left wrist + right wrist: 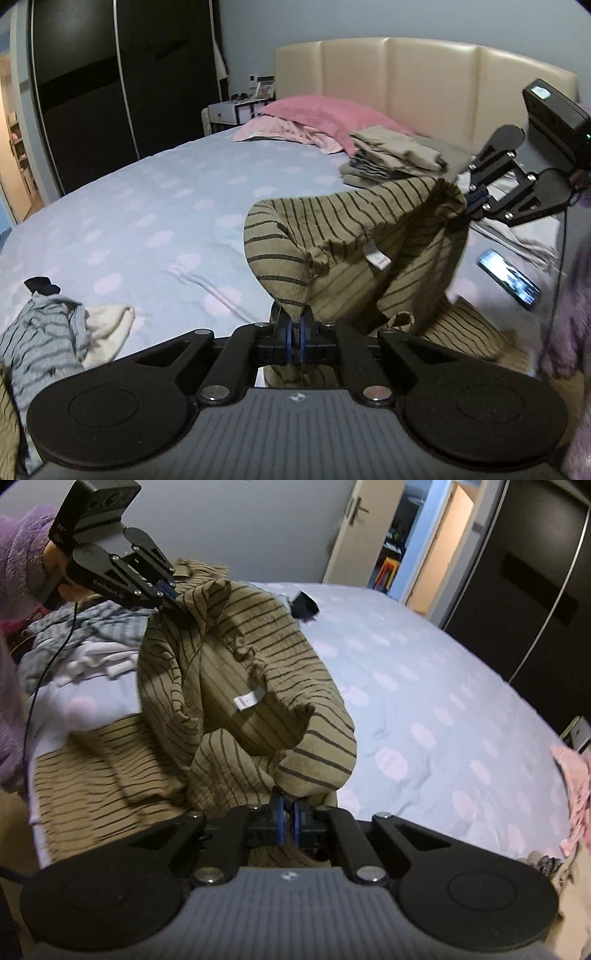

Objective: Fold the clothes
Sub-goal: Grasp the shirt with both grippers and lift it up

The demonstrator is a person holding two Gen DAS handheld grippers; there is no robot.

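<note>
Olive-tan cotton shirt with thin dark stripes (pixel 354 236) hangs in the air above the bed's near edge, stretched between both tongs, its lower part trailing down onto the sheet. A small white label (pixel 248 700) shows inside the neck opening (print too small to read).

Left tongs (pixel 296 326): blue pads pressed together on a bunched point of the striped fabric, no gap visible. Right tongs (pixel 289 805): likewise clamped shut on a fold of the same shirt. Each pair of tongs appears in the other's view, gripping the opposite shoulder area; a purple fleece sleeve (pixel 14 554) is behind the left one.

The bed (pixel 155 206) carries a light blue sheet with pale cloud shapes. Near the cream padded headboard (pixel 424 74): a pink pillow (pixel 325 114) and a stack of folded beige and grey garments (pixel 391 155). Toward the near left corner of the bed: a crumpled grey striped garment (pixel 40 339) touching a cream cloth (pixel 110 321). A lit phone (pixel 508 278) lies on the sheet near the right edge. A dark sliding wardrobe (pixel 122 74) stands beyond the bed.
</note>
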